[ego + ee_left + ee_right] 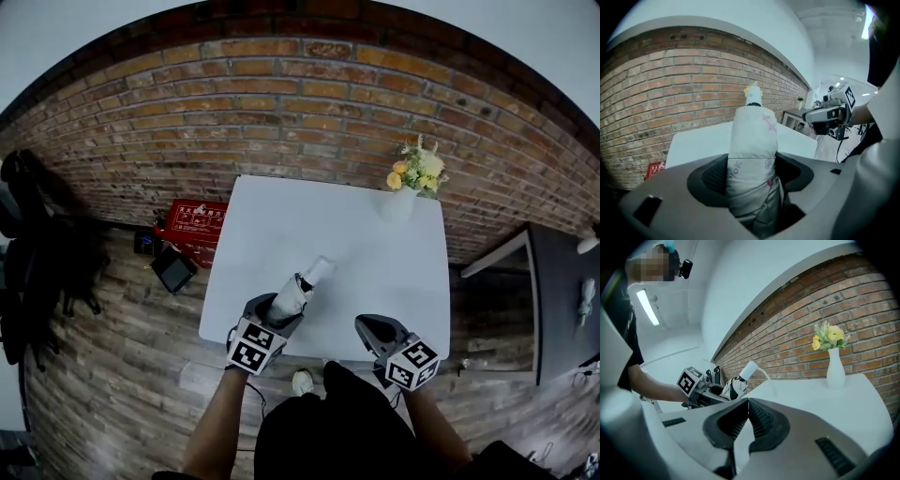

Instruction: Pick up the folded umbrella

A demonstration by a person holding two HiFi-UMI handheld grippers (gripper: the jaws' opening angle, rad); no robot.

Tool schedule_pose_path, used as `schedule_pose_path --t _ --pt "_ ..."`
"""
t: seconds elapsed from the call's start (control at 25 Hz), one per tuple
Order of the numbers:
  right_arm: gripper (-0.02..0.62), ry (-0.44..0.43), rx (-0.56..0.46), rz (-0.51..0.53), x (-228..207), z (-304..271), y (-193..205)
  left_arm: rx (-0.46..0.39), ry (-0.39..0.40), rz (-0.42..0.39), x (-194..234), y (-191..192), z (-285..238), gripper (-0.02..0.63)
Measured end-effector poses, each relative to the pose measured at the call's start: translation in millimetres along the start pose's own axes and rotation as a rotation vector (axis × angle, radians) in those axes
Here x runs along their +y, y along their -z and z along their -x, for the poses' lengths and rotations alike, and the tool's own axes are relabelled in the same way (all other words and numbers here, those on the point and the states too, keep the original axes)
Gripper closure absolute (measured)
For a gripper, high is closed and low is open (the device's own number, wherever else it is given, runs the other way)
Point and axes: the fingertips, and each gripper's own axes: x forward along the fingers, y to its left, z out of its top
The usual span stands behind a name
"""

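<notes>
Left gripper [279,319] clamps the folded umbrella [302,286] — right gripper [370,330] empty, jaws pressed together.

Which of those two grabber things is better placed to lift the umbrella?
The left. The left gripper has its jaws closed around the folded umbrella, while the right gripper sits apart from it near the front edge of the table, jaws together and empty.
</notes>
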Motion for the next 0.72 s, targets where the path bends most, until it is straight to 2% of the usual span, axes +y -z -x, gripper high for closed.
schedule_pose_path --t 0.2,0.32,0.52,0.72 --pt "0.574 0.013 -0.027 0.014 14.8 11.4 -1.8 -0.063 -0.017 0.001 -7.9 -4.7 26.4 0.299" --pt "0.574 0.013 -0.046 0.018 24.7 16.2 -4.2 -0.112 -0.017 0.029 -13.8 -9.9 42.6 0.299" --pt "0.574 -0.002 -0.075 0.032 42.0 17.8 -8.8 -0.193 -0.028 0.064 -18.2 -18.7 68.6 0.299" --pt "0.574 -0.024 -0.108 0.046 51.5 20.8 -23.2 -0.235 -0.047 0.079 -21.9 -27.8 83.4 0.299"
